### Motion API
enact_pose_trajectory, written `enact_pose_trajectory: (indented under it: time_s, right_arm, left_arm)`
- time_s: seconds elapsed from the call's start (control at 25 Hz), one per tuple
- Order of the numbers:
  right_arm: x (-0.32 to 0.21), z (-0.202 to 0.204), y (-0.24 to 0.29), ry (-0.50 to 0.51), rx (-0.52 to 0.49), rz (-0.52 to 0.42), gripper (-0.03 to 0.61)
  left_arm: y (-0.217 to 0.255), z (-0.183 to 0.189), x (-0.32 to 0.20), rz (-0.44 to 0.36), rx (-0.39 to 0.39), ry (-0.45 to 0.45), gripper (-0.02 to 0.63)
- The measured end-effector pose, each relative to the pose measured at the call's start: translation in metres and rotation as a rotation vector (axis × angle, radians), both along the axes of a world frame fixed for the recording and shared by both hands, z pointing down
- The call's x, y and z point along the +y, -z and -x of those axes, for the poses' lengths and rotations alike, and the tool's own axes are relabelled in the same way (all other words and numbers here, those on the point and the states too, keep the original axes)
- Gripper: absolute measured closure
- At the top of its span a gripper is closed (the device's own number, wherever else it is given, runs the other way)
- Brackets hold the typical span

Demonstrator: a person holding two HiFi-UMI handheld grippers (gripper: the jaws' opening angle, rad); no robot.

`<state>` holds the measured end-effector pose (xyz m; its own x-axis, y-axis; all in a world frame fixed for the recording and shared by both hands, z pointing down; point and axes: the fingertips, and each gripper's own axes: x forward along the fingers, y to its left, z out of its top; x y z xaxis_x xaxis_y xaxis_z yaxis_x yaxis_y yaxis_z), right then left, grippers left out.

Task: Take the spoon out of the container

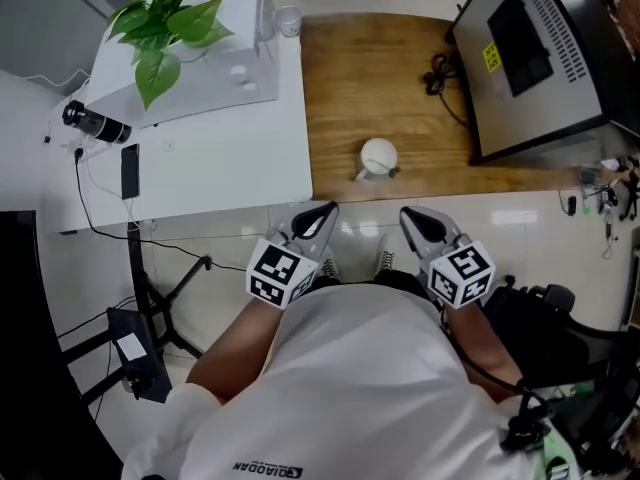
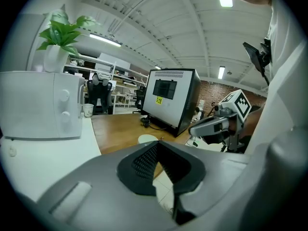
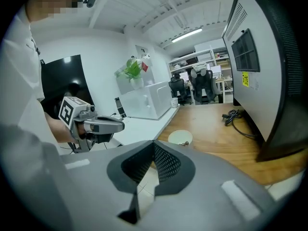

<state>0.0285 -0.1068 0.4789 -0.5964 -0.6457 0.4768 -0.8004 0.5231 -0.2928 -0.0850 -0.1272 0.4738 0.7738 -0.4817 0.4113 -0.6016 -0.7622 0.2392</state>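
Observation:
A small round white container (image 1: 378, 154) stands near the front edge of the wooden table (image 1: 380, 78). A short pale piece, perhaps the spoon's handle (image 1: 360, 175), sticks out at its near left side; the spoon itself is too small to make out. Both grippers hover close to my body, short of the table edge. My left gripper (image 1: 322, 214) is shut with nothing in it, and so is my right gripper (image 1: 411, 218). The container (image 2: 147, 139) shows just past the left jaw tips (image 2: 156, 144), and the same container (image 3: 180, 137) sits beyond the right gripper (image 3: 154, 143).
A big black monitor (image 1: 530, 58) stands at the right of the wooden table, with a black cable (image 1: 440, 73) beside it. On the white table (image 1: 230, 158) to the left are a white appliance (image 1: 190, 58), a plant (image 1: 165, 18), a paper cup (image 1: 288, 20) and a phone (image 1: 130, 171).

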Motion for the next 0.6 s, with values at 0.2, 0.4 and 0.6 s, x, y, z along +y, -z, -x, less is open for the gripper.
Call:
enact_pose_trajectory:
  time_s: [0.2, 0.4, 0.6]
  right_arm:
    - [-0.019, -0.005, -0.005, 0.05, 0.004, 0.012, 0.572]
    - [-0.04, -0.01, -0.015, 0.063, -0.01, 0.024, 0.552]
    - [-0.061, -0.017, -0.026, 0.035, -0.013, 0.05, 0.509]
  left_arm:
    - [-0.006, -0.01, -0.013, 0.01, -0.004, 0.033, 0.609]
    - [-0.016, -0.015, -0.022, 0.035, -0.019, 0.061, 0.609]
    - [-0.028, -0.018, -0.026, 0.069, -0.034, 0.067, 0.609]
